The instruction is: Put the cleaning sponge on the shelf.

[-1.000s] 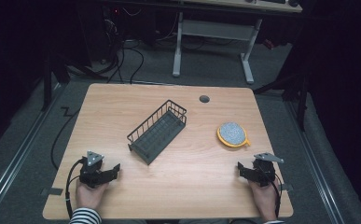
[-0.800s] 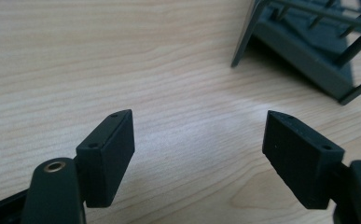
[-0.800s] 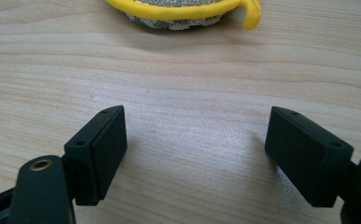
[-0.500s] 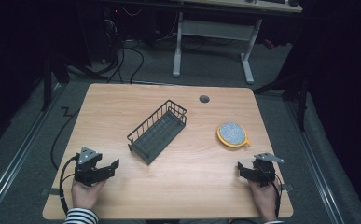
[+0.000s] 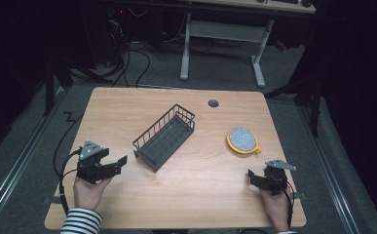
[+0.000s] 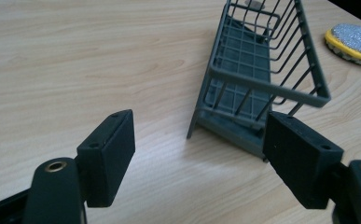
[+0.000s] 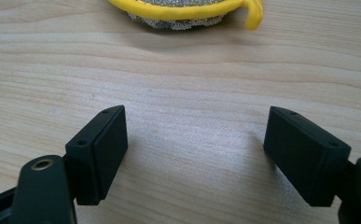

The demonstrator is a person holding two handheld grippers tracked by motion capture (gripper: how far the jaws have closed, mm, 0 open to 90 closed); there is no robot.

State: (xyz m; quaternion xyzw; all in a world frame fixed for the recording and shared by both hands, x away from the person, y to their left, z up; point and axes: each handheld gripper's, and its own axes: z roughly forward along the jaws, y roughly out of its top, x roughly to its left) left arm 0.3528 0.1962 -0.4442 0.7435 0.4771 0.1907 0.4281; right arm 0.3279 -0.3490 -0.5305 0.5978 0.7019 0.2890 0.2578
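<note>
Wire basket lies mid-table, diagonal, empty; I judge it light and rigid, best gripped on its top rim at the near end. The scouring pad sits well to its right. My left gripper points toward it, jaws wide, empty. My right gripper likewise.

A light wooden table carries a dark wire basket lying diagonally near its middle, a round yellow-rimmed scrubbing pad well apart, and perhaps a cable hole
</note>
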